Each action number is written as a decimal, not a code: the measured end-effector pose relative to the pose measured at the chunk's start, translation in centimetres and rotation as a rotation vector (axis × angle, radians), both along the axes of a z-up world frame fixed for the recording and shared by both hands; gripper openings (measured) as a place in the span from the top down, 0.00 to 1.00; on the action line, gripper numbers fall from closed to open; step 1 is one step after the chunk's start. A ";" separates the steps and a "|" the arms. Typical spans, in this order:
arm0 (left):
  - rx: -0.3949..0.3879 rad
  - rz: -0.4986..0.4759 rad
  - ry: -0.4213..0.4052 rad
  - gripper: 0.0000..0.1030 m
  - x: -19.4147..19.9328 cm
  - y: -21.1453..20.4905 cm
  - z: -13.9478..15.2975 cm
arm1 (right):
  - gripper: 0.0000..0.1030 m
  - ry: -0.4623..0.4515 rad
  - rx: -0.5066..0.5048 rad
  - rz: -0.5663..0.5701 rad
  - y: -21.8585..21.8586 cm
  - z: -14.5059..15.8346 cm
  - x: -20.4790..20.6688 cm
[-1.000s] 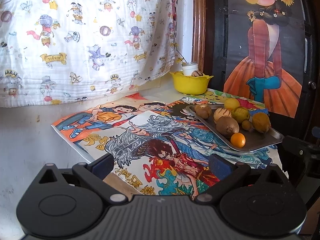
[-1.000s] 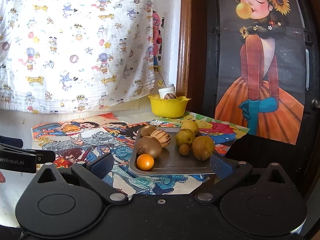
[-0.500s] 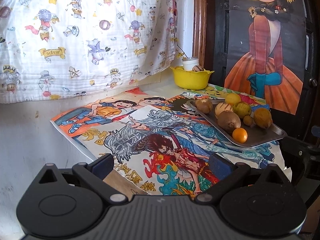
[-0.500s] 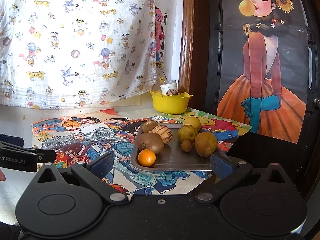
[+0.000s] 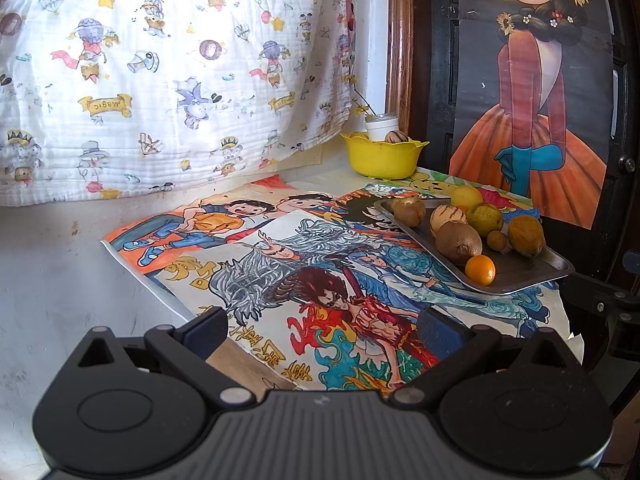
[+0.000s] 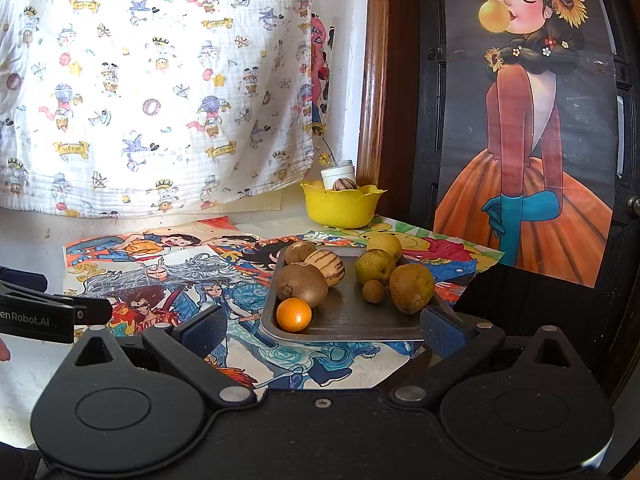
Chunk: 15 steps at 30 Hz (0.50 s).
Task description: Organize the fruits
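Observation:
A metal tray holds several fruits: a small orange, a kiwi, a striped melon, yellow-green fruits and a small brown one. A yellow bowl at the back holds a striped fruit. My right gripper is open and empty just in front of the tray. My left gripper is open and empty over the drawings, left of the tray.
Colourful drawings cover the tabletop. A patterned cloth hangs on the wall behind. A white jar stands behind the bowl. A dark door with a girl poster is on the right. The left gripper's body shows at the left edge.
Both grippers have risen and tilted down a little, so the table and tray sit lower in both views. Both stay open and empty.

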<state>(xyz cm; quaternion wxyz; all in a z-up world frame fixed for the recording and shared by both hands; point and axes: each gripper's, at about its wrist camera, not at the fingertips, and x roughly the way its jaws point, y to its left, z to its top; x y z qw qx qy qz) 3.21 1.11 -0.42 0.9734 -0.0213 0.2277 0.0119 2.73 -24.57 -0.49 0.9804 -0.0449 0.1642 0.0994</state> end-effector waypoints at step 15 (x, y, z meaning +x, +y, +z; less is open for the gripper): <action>-0.001 0.000 0.001 0.00 -0.1 0.1 0.0 | 0.00 -0.001 -0.001 -0.001 -0.1 0.0 0.0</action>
